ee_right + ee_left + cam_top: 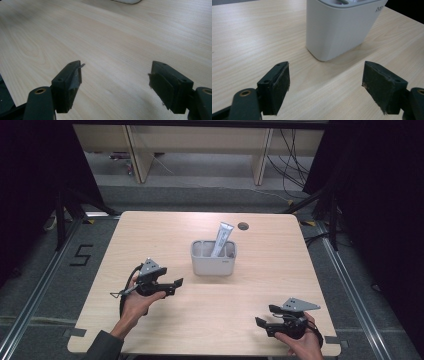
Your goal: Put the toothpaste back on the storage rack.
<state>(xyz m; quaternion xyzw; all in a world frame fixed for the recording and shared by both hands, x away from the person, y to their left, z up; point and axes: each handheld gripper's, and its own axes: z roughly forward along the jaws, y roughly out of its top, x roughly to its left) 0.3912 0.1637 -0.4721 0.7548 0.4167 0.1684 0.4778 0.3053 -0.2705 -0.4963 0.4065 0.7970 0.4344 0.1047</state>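
Note:
A white rectangular holder (213, 257) stands in the middle of the wooden table (165, 232), with a white tube (221, 239) leaning upright inside it. My left gripper (176, 287) hovers left of the holder, open, nothing between its pads; its own view has the holder (339, 27) close ahead. My right gripper (264, 316) sits near the front right of the table, open and empty, its jaws pointing left. In its own view the pads (73, 81) stand wide above bare wood, with the holder's base (127, 1) at the top edge.
A round cable hole (243, 226) sits in the table's far side behind the holder. Dark floor with rails (35, 290) surrounds the table, and wooden furniture legs (137, 155) and cables (292, 165) stand behind it.

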